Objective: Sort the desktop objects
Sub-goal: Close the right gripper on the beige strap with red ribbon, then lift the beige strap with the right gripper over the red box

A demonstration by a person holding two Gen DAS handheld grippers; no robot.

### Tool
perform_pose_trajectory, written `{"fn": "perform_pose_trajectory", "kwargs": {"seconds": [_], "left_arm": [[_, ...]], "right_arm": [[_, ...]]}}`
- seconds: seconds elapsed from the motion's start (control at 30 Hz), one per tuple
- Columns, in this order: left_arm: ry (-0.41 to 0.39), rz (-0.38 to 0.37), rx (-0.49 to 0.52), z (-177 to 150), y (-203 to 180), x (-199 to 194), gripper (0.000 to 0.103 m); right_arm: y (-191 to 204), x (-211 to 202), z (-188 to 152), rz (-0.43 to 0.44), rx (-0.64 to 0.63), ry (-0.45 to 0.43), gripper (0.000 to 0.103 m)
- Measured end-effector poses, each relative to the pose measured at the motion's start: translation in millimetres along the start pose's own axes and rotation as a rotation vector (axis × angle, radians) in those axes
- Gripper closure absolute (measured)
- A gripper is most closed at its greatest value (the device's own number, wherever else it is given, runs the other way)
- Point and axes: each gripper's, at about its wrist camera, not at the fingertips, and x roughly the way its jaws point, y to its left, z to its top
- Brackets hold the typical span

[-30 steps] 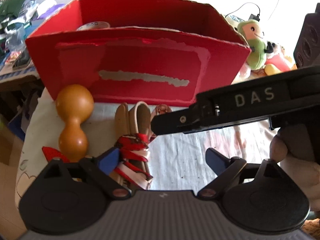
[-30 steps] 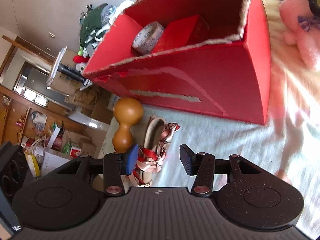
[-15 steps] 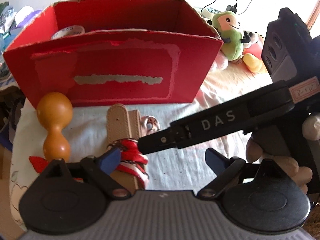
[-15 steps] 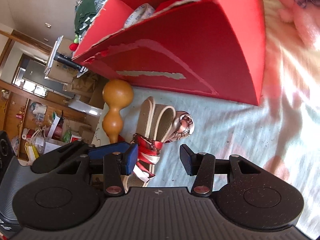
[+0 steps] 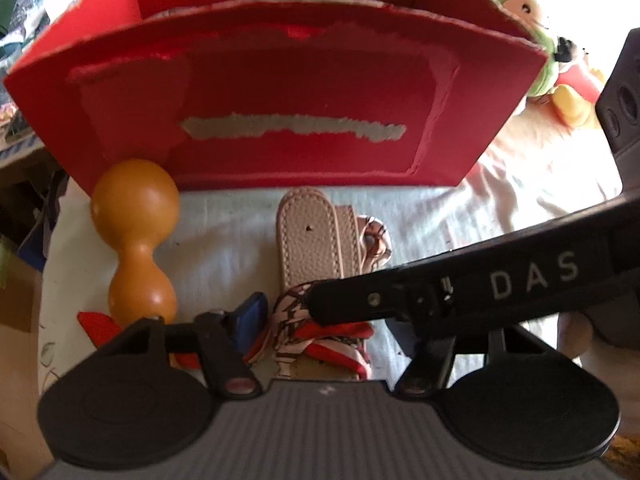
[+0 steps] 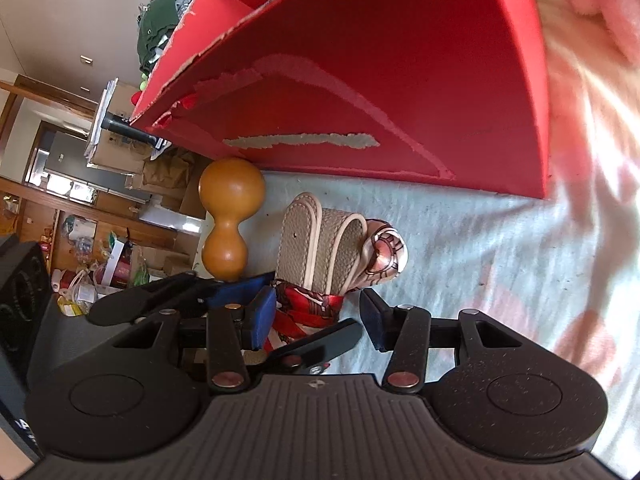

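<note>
A beige leather strap (image 5: 308,236) wrapped in a red-and-white scarf (image 5: 320,340) lies on the cloth in front of a red cardboard box (image 5: 280,100). My left gripper (image 5: 332,332) is open, low over the scarf end. Its right finger is hidden behind a black finger (image 5: 400,296) of my right gripper, which lies across the scarf. In the right wrist view my right gripper (image 6: 316,320) is open with the scarf (image 6: 308,308) between its pads, the strap (image 6: 304,248) just ahead. The left gripper's fingers (image 6: 320,338) cross under it. An orange gourd (image 5: 136,232) lies left of the strap.
The red box (image 6: 400,80) stands close behind the strap as a tall wall. Plush toys (image 5: 560,76) sit at the back right. A red scrap (image 5: 96,324) lies by the gourd's foot. The pale cloth (image 6: 500,260) stretches to the right. The table's left edge drops to a cluttered room.
Both grippers have moved down and closer onto the scarf-wrapped strap. The right gripper's finger now reaches the scarf, and the two grippers overlap there. Their openings look unchanged.
</note>
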Motion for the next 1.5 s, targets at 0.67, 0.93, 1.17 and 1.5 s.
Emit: {"fn": "perform_pose_trajectory", "kwargs": {"seconds": [0.67, 0.93, 1.17, 1.5], "left_arm": [[0.008, -0.009, 0.111, 13, -39, 3, 0.042], [-0.015, -0.080, 0.242, 17, -101, 0, 0.042], [-0.092, -0.138, 0.325, 37, -153, -19, 0.042], [-0.353, -0.150, 0.427, 101, -183, -84, 0.041]], "right_arm": [[-13, -27, -4, -0.019, 0.029, -0.061, 0.062], [-46, -87, -23, -0.077, 0.105, -0.160, 0.062], [-53, -143, -35, -0.142, 0.081, -0.295, 0.062], [-14, -218, -2, -0.163, -0.057, -0.541, 0.063]]}}
